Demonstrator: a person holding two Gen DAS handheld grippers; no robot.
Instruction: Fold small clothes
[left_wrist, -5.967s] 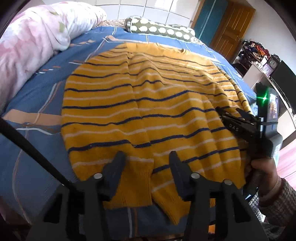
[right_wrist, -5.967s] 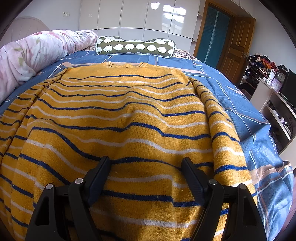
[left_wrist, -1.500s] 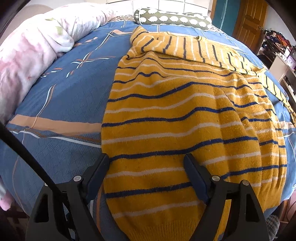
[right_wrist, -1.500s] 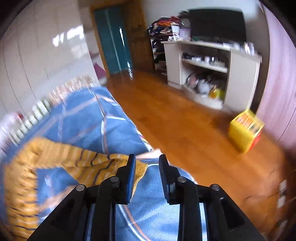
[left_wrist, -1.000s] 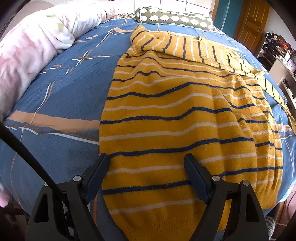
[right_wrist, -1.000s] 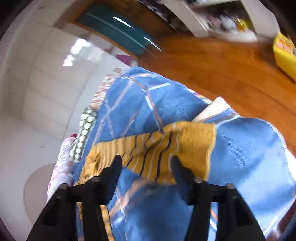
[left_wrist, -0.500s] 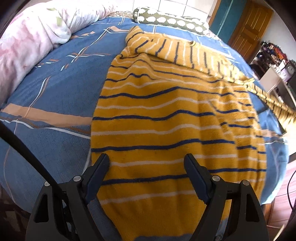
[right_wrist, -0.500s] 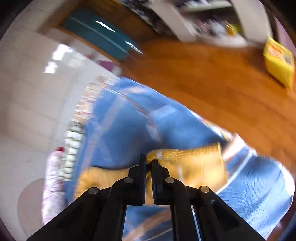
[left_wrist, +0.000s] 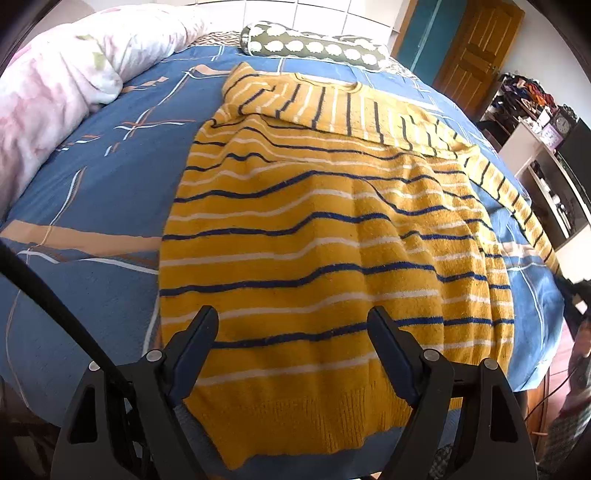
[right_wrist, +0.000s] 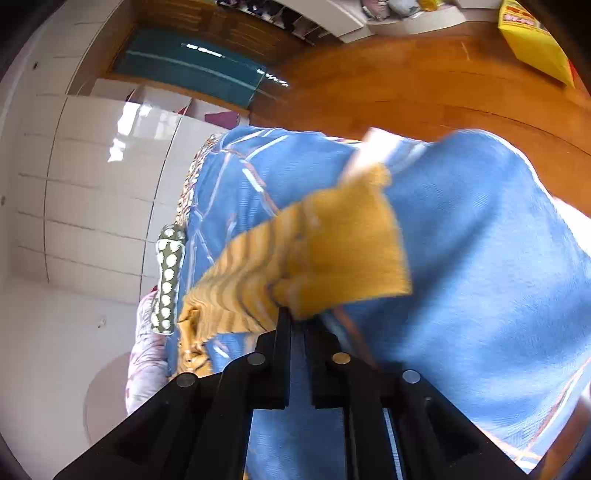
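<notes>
The yellow striped sweater (left_wrist: 332, 236) is lying on the blue bed (left_wrist: 92, 192); the left gripper (left_wrist: 291, 332) is hovering wide open over its near hem, while the right gripper (right_wrist: 297, 321) is pinching its sleeve cuff (right_wrist: 343, 254).

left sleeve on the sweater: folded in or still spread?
Folded in. The left sleeve lies across the sweater chest, stripes running crosswise to the body's.

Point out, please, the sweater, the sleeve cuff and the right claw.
sweater (left_wrist: 325, 258): left wrist view, middle of its striped body.
sleeve cuff (right_wrist: 351, 251): right wrist view, plain yellow end of the sleeve.
right claw (right_wrist: 297, 323): right wrist view, between its tips, shut on the cuff.
</notes>
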